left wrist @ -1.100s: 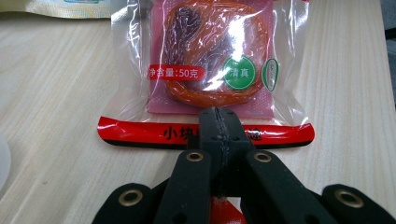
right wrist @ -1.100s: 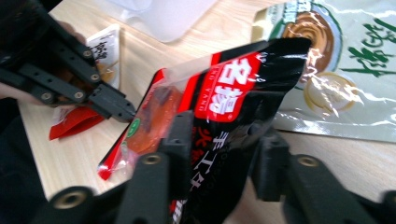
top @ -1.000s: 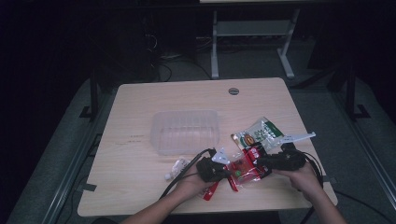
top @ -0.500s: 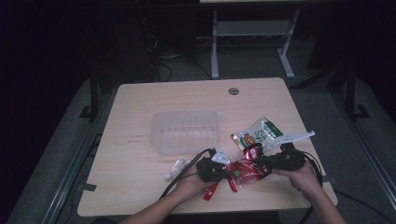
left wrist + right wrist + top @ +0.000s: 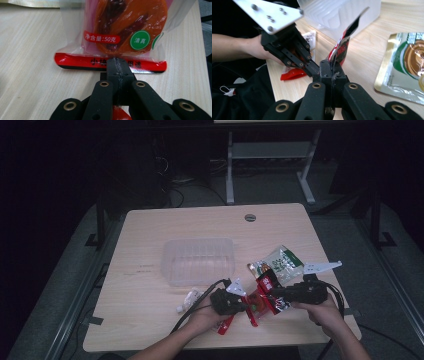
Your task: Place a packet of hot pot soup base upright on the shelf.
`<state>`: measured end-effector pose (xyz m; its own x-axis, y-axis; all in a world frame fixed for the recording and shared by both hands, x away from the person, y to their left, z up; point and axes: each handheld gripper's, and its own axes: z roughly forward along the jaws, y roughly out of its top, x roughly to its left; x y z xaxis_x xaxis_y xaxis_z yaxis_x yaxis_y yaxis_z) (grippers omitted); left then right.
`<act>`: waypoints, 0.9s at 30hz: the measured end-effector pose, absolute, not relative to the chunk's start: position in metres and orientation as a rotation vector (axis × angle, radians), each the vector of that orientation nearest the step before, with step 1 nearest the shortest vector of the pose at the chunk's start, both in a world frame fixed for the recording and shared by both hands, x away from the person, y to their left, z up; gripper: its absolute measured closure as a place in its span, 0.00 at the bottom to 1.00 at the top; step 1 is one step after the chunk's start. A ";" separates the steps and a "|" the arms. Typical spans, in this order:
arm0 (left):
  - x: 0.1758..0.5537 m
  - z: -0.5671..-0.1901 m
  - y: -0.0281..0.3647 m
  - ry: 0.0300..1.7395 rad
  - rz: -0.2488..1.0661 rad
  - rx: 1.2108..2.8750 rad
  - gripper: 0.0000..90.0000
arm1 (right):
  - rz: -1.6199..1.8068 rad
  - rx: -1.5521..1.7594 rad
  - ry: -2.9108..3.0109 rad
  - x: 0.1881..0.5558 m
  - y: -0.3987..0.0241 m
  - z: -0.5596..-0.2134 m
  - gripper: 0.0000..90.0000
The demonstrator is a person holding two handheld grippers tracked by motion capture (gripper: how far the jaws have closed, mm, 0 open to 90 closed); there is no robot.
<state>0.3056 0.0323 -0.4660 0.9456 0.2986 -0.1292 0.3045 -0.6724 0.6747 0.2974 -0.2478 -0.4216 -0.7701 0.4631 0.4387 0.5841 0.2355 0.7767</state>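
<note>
Now the red snack packet sits clamped — both grippers' jaws.

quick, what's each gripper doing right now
Left gripper: shut on the bottom seal of the red snack packet.
Right gripper: its jaws have just been closing; now shut on the edge of the same packet.

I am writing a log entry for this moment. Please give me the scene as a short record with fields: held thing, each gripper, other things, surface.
held thing: red and clear plastic snack packet
left gripper: shut on the packet's red sealed edge
right gripper: shut on the packet's other edge, jaws just closed
other things: clear ribbed plastic tub; green and gold foil pouch; small red sachet
surface: light wooden table
</note>
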 end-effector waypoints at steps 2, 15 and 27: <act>0.306 -0.465 0.033 0.435 -0.013 2.349 0.99 | -1.596 -1.009 -2.360 0.295 -0.247 -0.418 1.00; 0.307 -0.445 0.054 0.436 -0.067 2.316 0.88 | -1.756 -1.041 -2.315 0.294 -0.256 -0.401 1.00; 0.304 -0.423 0.107 0.475 -0.091 2.277 0.62 | -1.740 -1.076 -2.373 0.294 -0.256 -0.392 1.00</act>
